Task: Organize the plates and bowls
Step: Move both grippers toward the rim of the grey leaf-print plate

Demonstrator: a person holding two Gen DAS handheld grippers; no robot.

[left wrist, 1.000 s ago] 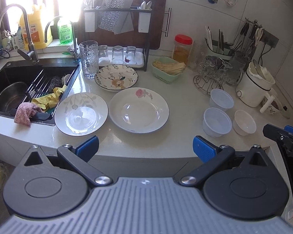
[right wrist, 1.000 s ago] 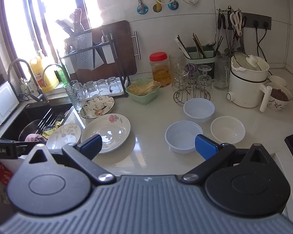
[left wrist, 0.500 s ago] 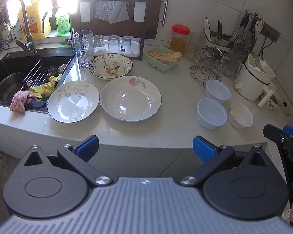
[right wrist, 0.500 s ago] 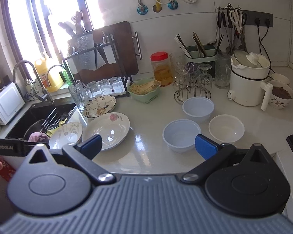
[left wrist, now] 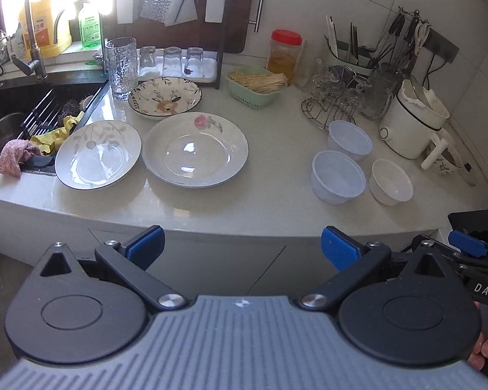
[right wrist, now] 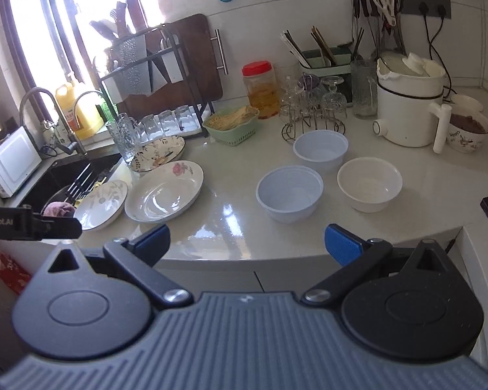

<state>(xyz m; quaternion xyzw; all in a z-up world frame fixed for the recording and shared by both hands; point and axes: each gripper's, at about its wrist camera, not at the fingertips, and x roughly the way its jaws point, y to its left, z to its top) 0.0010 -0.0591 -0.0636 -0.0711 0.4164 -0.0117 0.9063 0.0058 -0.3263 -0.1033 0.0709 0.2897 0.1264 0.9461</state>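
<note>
White plates and bowls sit loose on the counter (left wrist: 276, 208): three plates (left wrist: 195, 149) left of centre in the frame, three bowls (left wrist: 338, 175) at right. I hold my left gripper (left wrist: 242, 245) and right gripper (right wrist: 247, 243) wide and empty, short of the counter edge. Nothing is stacked yet; I judge the next move is reaching for a plate rim.

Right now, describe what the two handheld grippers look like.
Both match: the left gripper and right gripper have a grey ribbed body, two round black discs, black linkage arms with silver pivot bolts, and blue ribbed finger pads. White lettering marks their sides; no cables or sleeves show.
</note>
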